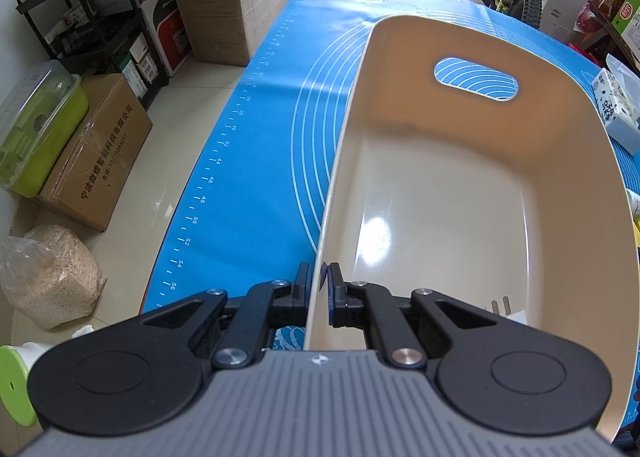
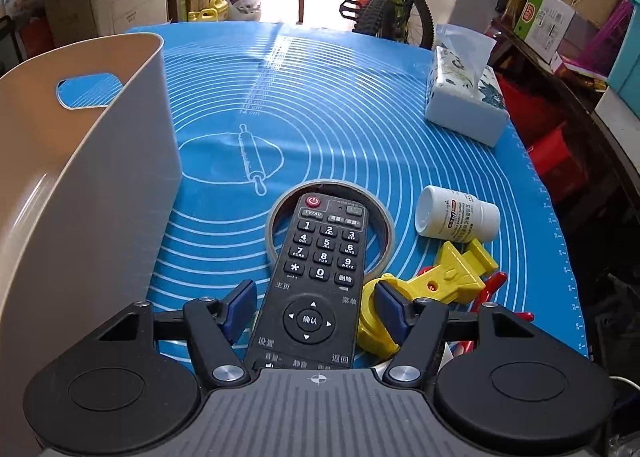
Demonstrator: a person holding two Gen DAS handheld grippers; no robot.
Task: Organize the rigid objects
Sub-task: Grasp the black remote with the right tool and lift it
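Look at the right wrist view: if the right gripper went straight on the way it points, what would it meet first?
Probably the remote: it lies between the open fingers of the right gripper, its far end propped on the tape roll. Depth is hard to judge, so the mat beneath could follow.

Both wrist views look steeply down, close in – left along the cream bin (image 1: pixel 460 193) wall, right over the blue mat (image 2: pixel 340 117) (both show bin and mat)
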